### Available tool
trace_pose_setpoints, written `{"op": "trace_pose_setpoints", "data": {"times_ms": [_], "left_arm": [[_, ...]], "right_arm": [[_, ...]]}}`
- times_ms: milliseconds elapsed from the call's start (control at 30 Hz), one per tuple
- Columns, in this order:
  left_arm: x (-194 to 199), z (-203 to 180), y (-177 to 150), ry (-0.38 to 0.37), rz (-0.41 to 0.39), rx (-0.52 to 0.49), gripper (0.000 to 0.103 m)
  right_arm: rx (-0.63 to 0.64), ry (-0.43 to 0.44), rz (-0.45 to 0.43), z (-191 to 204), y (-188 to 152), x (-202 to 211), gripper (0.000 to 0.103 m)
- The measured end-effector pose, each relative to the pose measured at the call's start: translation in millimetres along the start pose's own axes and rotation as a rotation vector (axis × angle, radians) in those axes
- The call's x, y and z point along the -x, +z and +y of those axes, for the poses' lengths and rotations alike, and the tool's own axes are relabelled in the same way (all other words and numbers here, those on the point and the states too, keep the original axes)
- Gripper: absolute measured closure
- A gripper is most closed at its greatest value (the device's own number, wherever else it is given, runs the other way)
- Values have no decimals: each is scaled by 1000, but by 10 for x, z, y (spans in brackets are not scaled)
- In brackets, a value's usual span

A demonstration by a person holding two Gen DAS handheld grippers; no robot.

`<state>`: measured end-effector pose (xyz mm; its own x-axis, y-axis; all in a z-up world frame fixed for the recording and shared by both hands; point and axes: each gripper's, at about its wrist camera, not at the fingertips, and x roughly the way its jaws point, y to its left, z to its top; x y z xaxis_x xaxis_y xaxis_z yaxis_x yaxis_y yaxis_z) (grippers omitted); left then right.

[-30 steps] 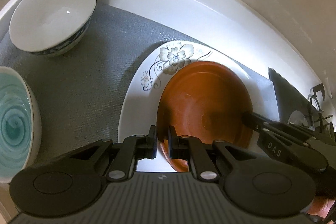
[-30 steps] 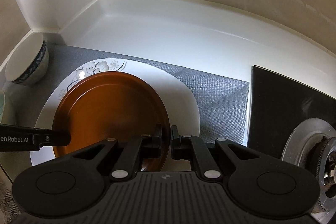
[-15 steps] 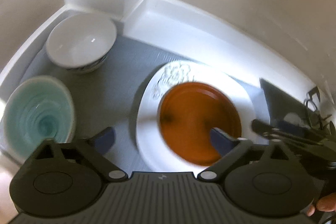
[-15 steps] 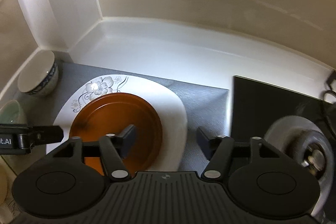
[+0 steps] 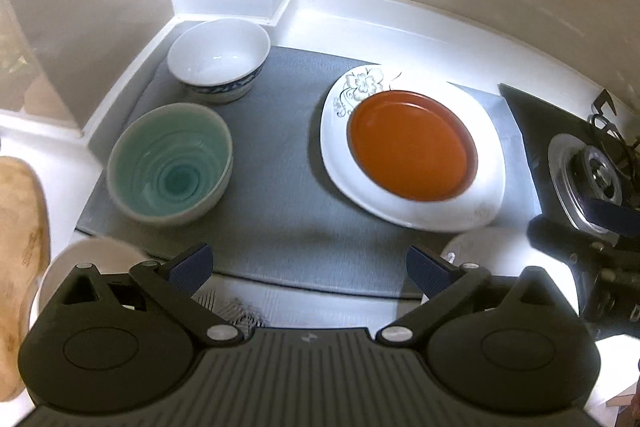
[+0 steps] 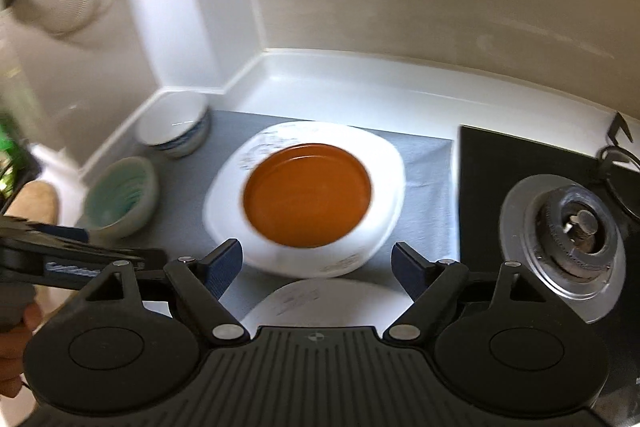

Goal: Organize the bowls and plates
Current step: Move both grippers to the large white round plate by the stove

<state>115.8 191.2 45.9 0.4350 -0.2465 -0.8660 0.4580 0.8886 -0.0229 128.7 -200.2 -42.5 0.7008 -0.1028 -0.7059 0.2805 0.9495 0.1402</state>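
**A:** Why is the brown plate [image 5: 412, 143] sitting where it is?

**Me:** I am reading it as stacked on purpose: it is resting inside the white flowered plate [image 5: 484, 183], smaller on larger, so the two plates are taking one spot on the grey mat [image 5: 276, 163]. Both of my claws are hanging above the near edge of the surface [image 6: 360, 83], holding nothing. My left claw [image 5: 310, 267] is spread wide, and so is my right claw [image 6: 316, 261].

**A:** And the bowls?

**Me:** They are standing apart from the plates, toward the corner. The teal bowl [image 5: 170, 165] is sitting near the front of the mat, and the white bowl with the blue band [image 5: 218, 65] is sitting just behind it, close to the wall. They are side by side, not nested, so I am judging that part as not yet done.

**A:** Anything else waiting?

**Me:** Another pale dish [image 6: 316, 301] is showing just under my right claw, off the mat; it is blurred, so I am not saying what kind. The gas burner [image 6: 568, 227] is lying to the right, well clear of the stack.

**A:** Any writing?

**Me:** Faint lettering is showing on the side of my left claw in the right view, but it is too blurred to read.
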Motion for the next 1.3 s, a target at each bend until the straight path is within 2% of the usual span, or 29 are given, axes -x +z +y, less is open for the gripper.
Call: {"op": "trace_pose_setpoints", "data": {"times_ms": [100,267,367,467,500,533,733,1000,1300], "left_arm": [[21,-68,-22,-3,6,-14,0],[266,84,-147,5,-3,-31,0],[232,48,-135,11,-17,-40,0],[31,-103,-75,5,-17,-48,0],[-207,-277,-16,3,-15,-49,0],[-274,-322,-3,0,-12,-51,0],[-431,-435,22,-18,0,-58,0],[-675,-602,38,-58,34,-89,0],[-1230,-656,-41,-198,166,-78,0]], "right_arm": [[31,12,-28,132,-79,123,18],[49,1,-53,232,-145,257,18],[37,-9,-61,234,-168,305,18],[25,-13,-61,232,-189,332,17],[23,-15,-60,234,-198,334,17],[22,-14,-60,230,-203,333,17],[4,-25,-53,184,-277,373,17],[-80,-79,-37,-146,-424,381,17],[-268,-141,62,-812,-911,215,17]]}}
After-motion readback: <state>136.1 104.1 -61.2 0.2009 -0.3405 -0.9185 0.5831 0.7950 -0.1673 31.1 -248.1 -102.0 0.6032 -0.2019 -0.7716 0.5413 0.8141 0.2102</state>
